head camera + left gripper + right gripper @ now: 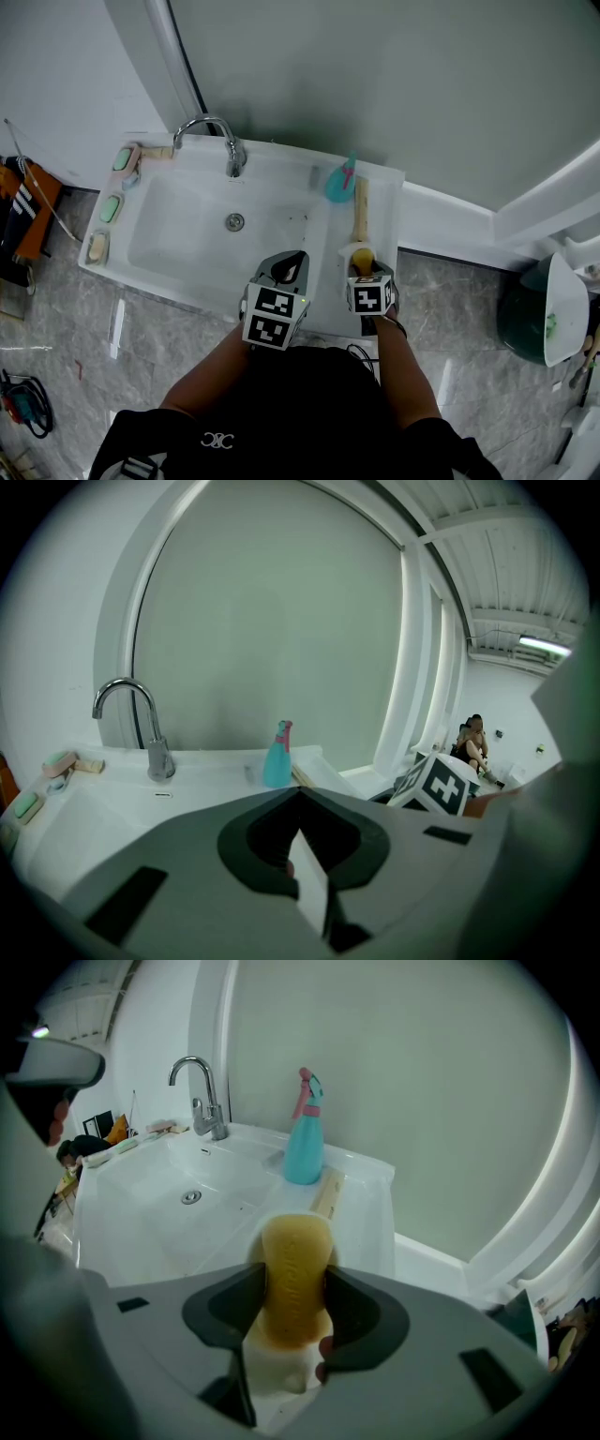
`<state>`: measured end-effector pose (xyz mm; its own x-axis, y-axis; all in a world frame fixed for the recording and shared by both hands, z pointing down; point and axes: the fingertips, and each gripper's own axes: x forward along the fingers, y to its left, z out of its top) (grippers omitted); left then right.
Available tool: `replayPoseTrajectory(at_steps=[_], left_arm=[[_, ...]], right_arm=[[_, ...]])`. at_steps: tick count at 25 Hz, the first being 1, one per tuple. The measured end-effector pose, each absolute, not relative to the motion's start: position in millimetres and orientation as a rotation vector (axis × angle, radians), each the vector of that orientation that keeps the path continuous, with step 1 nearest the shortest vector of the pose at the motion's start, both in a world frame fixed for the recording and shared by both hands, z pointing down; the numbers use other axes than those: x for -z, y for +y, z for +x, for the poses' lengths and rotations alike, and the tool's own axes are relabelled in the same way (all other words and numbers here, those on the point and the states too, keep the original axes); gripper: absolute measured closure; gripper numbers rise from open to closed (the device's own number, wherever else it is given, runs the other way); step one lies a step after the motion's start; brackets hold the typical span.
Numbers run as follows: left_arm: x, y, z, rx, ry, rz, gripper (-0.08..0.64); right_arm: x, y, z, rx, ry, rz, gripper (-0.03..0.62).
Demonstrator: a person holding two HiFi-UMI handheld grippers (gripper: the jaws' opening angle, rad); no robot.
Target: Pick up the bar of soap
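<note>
Partly, right tongs (296, 1279) clasp and hide the bar of soap (296, 1241).

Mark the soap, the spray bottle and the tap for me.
soap (296, 1269), right gripper view, its yellow top face
spray bottle (303, 1157), right gripper view, teal body
tap (234, 161), head view, upright stem

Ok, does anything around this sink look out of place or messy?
Nothing is spilled or broken. Only the bar of soap stands out: brownish residue rings it in its white dish on the sink's right ledge, between the right hand-held gripper's jaws.
</note>
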<state>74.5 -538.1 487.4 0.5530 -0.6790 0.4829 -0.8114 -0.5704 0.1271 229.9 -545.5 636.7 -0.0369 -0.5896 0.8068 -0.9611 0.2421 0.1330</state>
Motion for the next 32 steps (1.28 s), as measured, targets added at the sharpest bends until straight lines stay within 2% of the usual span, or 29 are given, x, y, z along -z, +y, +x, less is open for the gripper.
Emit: replayPoseTrajectory(at_steps=[32], left_arm=[[-483, -526, 91, -0.540, -1.173, 2.486, 0.560]], right_arm=[[-538, -541, 234, -0.434, -2.017, 1.837, 0.400]])
